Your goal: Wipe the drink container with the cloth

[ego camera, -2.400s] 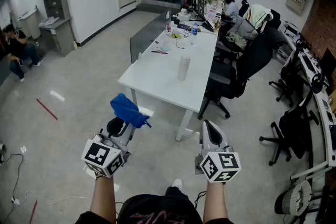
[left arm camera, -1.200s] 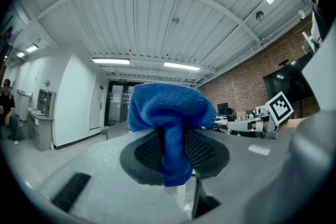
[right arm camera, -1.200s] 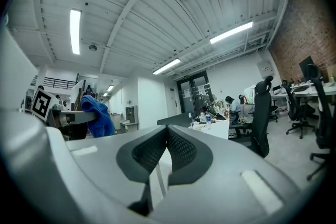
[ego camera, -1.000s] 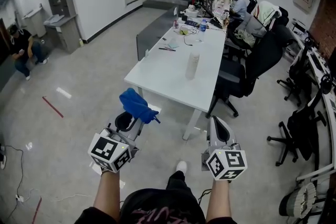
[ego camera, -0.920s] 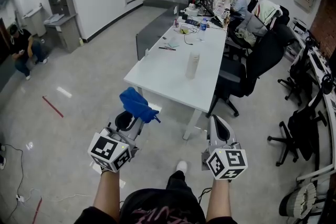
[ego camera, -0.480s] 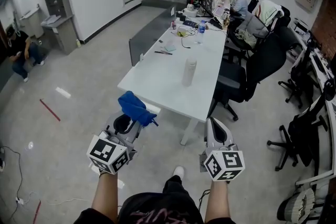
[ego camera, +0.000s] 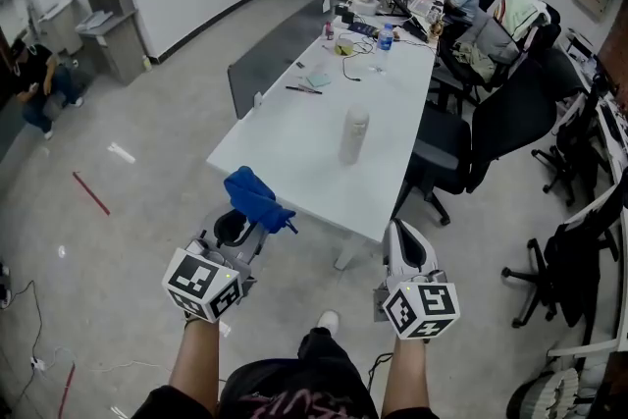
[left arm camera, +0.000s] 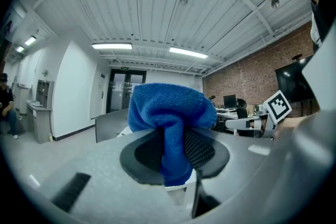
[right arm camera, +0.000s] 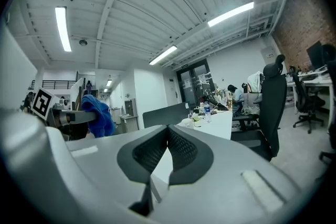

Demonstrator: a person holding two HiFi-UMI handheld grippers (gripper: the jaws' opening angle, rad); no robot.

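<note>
The person stands on the open floor (ego camera: 128, 201) short of the long white worktop (ego camera: 289, 147), with both grippers held out low and aimed toward it. The left gripper (ego camera: 242, 219) has its jaws clenched on the blue cloth (ego camera: 253, 196). The left gripper view shows one fold pinched between the dark pads while the rest bunches in a loose wad above and ahead of the tips. Held this way, most of the fabric sits out in front, which seems suited to wiping, since soft cloth rather than hard plastic would meet a surface first. The right gripper (ego camera: 399, 235) has its jaws pressed together with nothing between them; its own view shows the pads meeting and only the room beyond. It is probably being left free so it can steady the container while the other gripper wipes. The drink container (ego camera: 352, 134), a tall pale cylinder with a cap, stands upright about midway along the worktop. It is nearer the side lined with black office chairs (ego camera: 461, 142), clear of the clutter (ego camera: 353, 44) at the far end and well apart from both grippers. Nothing touches it, so the wiping appears not yet begun and the step in hand looks like the approach. Being tall and narrow, the container could tip if the cloth pushed it sideways without support.
</note>
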